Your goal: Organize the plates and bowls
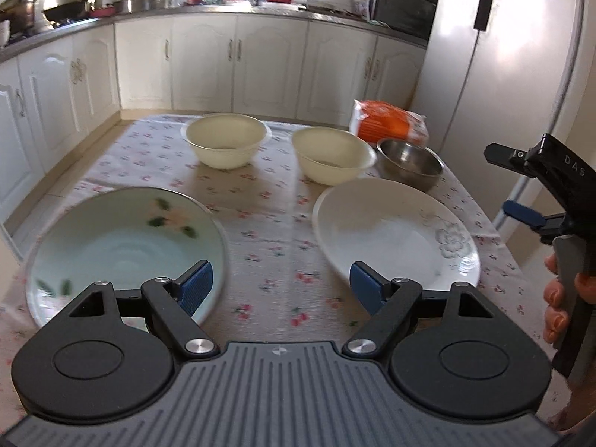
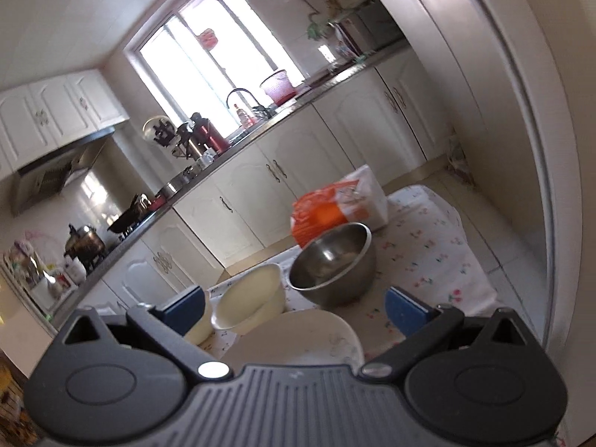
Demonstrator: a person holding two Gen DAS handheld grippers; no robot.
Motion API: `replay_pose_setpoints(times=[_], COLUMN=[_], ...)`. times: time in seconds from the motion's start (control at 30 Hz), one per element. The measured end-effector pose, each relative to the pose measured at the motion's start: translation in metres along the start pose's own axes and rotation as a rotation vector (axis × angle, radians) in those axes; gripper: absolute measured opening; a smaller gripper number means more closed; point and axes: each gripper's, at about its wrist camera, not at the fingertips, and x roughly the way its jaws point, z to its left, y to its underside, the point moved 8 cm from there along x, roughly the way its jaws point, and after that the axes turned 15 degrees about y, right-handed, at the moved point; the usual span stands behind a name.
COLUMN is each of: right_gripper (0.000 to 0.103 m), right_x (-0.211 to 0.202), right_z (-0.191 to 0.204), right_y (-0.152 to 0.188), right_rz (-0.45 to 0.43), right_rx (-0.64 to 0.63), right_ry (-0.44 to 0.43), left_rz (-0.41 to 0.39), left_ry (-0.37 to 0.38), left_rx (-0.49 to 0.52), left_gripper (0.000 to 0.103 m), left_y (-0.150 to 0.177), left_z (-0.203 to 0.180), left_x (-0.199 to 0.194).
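Observation:
On the floral tablecloth (image 1: 268, 219) lie a pale green flowered plate (image 1: 126, 249) at the near left and a white plate (image 1: 395, 238) at the near right. Behind them stand two cream bowls (image 1: 225, 139) (image 1: 331, 154) and a steel bowl (image 1: 409, 164). My left gripper (image 1: 283, 290) is open and empty above the cloth between the two plates. My right gripper (image 2: 296, 311) is open and empty, held above the white plate (image 2: 298, 339), facing the steel bowl (image 2: 331, 264) and a cream bowl (image 2: 249, 301). It also shows in the left wrist view (image 1: 521, 186) at the right edge.
An orange and white bag (image 1: 387, 121) lies at the table's far right corner, behind the steel bowl. A fridge (image 1: 514, 56) stands to the right of the table. White cabinets (image 1: 238, 67) and a cluttered counter run along the back and left.

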Motion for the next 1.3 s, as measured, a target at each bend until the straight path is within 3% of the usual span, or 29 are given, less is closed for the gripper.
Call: replay_pose_setpoints(times=[0.33,0.53,0.67,0.87,1.07,1.3], right_gripper=[0.102,0.102,0.102,0.103,0.103,0.103], right_x=[0.006,0.009,0.012,0.016,0.019,0.022], right_z=[-0.022,-0.014,-0.009,-0.004,-0.005,-0.004], right_y=[0.003,0.009,0.013,0.018,0.019,0.024], right_rz=[0.103,0.144,0.166,0.179,0.178,0.192], right_rx=[0.188,0.211,0.202,0.175,0.176,0.157], right_ry=[-0.147,-0.199,-0.204,-0.2,-0.197,-0.176], left_rz=[0.037,0.039,0.038,0.028,0.017,-0.001], left_ry=[0.023,0.016,0.018,0.002,-0.004,-0.023], left_rx=[-0.054,-0.073,-0.101,-0.106,-0.099,-0.112], left_gripper=[0.1,0.089,0.075,0.062,0.055,0.056], left_y=[0.007,0.005,0.0,-0.004,-0.009,-0.013], left_z=[-0.022,-0.023,-0.021,-0.018,-0.019,-0.013], left_x=[0.049,0.071,0.084,0.101,0.111,0.115])
